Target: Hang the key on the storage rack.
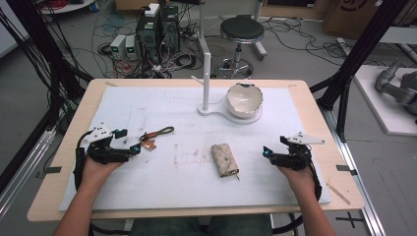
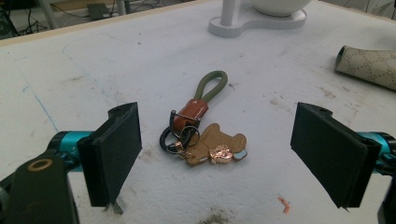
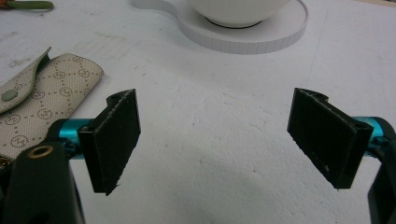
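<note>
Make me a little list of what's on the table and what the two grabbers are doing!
left gripper: open, nothing held, pointing at the keychain
keychain: flat on the white mat, just ahead of the left gripper, not touched; green loop, brown strap, bear charm
right gripper: open, nothing held, bare mat between its jaws
key pouch: beige, patterned, lying near the middle of the mat
bowl: white, upright on the white stand
white stand: at the far side of the mat, with a tall post
mat: white, stained, covers the table
</note>
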{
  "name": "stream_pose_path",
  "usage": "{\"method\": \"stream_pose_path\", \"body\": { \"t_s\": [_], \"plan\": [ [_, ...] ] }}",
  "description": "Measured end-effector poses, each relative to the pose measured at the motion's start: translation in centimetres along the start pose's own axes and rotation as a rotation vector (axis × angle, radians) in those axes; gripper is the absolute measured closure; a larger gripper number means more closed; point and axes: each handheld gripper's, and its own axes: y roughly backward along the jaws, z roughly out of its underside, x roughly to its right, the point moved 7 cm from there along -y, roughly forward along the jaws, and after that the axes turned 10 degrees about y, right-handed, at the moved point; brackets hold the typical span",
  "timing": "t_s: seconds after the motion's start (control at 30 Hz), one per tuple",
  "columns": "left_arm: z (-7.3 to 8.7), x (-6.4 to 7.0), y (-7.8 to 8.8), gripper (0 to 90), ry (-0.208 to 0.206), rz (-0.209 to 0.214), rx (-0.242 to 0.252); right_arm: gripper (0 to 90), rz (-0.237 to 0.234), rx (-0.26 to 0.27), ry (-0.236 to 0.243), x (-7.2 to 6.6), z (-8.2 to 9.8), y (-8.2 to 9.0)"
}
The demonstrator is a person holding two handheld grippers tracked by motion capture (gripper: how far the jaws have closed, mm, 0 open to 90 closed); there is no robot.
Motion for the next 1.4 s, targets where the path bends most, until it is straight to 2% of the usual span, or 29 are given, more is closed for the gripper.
{"method": "stream_pose_path", "body": {
  "t_s": [0.5, 0.7, 0.93, 1.0, 1.2, 1.4],
  "plan": [
    [0.0, -0.2, -0.4, 16.3, 0.008, -0.012, -0.01, 17.5, 0.008, -0.012, 0.028, -0.5, 0.0, 0.0],
    [-0.4, -0.5, -1.1, 16.3, 0.001, -0.017, -0.016, 17.5, 0.004, -0.021, 0.039, -0.7, 0.1, 0.0],
    [-1.0, -0.6, -2.5, 16.3, -0.003, -0.008, -0.024, 17.5, 0.006, -0.029, 0.045, -1.0, 0.6, 0.6],
    [-1.2, -0.5, -3.4, 16.3, -0.006, 0.002, -0.038, 17.5, 0.012, -0.035, 0.044, -1.0, 0.9, 1.0],
    [-1.6, -0.7, -4.8, 16.3, -0.004, 0.012, -0.054, 17.5, 0.019, -0.045, 0.045, -1.1, 1.6, 1.8],
    [-1.9, -1.3, -6.9, 16.3, -0.009, 0.018, -0.105, 17.5, 0.03, -0.059, 0.038, -1.0, 2.6, 2.8]
  ]
}}
